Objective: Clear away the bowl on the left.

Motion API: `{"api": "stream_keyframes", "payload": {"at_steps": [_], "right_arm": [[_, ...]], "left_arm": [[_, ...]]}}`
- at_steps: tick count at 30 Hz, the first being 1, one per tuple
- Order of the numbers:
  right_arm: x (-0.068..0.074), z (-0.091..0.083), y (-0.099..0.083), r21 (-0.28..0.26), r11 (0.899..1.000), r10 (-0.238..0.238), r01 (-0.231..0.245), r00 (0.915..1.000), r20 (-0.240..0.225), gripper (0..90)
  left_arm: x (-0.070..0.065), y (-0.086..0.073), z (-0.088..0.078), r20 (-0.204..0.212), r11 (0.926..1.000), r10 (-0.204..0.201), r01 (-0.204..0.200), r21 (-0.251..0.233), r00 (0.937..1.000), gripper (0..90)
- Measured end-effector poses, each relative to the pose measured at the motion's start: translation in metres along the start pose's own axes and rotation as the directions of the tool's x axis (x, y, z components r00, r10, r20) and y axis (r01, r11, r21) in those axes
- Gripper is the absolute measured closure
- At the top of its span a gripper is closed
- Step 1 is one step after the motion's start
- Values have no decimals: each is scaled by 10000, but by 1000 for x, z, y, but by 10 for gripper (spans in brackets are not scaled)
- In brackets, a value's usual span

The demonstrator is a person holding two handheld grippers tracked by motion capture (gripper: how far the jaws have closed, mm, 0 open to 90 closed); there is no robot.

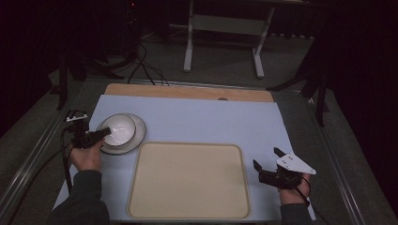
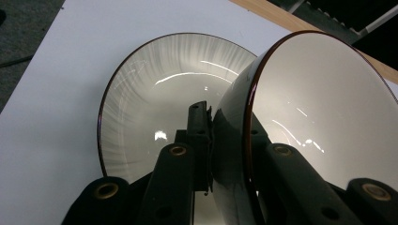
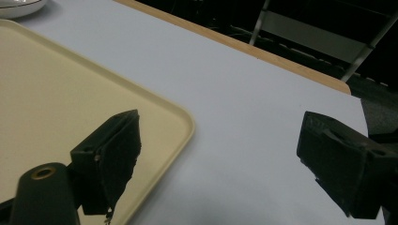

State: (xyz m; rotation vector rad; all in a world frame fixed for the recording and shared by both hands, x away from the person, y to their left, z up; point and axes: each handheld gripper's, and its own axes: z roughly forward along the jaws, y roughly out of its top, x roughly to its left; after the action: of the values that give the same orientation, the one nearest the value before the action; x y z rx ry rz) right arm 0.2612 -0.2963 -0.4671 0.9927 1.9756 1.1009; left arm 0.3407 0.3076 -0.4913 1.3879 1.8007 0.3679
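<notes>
Dark curtains and a white frame stood behind the bench [image 1: 187,119], whose pale blue sheet carried a cream tray [image 1: 187,180] near you and a plate [image 1: 136,136] at its left rear. You had the left gripper [image 2: 227,140] pinching the wall of the bowl [image 1: 119,129], one jaw against the dark outside and one inside against the white glaze; the bowl sat on the plate, tipped toward the camera in the left gripper view. A grip on one side of a glazed rim looked likely to let the bowl swing, so you did well to keep the squeeze firm and lift straight up until the foot cleared the plate, then carry it level and low toward the tray, assuming that was its destination. Your right gripper [image 1: 270,164] waited with its jaws spread, just right of the tray, holding nothing; it seemed well placed to steady the tray's edge.
</notes>
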Motion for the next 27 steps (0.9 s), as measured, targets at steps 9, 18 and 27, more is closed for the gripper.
{"api": "stream_keyframes", "payload": {"at_steps": [9, 18, 27], "right_arm": [[0, 0, 0, 9, 10000, 7, -7, 10000, 2, 134], [-1, 0, 0, -19, 10000, 40, -40, 10000, 36, 134], [-1, -1, 0, -50, 10000, 11, -10, 10000, 50, 134]], "left_arm": [[-3, -3, -8, 390, 9995, 5, 7, -309, 9992, 804], [-10, -4, -19, 874, 9977, 196, -139, -656, 9960, 803], [-20, -4, -29, 1305, 9953, 466, -349, -902, 9903, 803]]}}
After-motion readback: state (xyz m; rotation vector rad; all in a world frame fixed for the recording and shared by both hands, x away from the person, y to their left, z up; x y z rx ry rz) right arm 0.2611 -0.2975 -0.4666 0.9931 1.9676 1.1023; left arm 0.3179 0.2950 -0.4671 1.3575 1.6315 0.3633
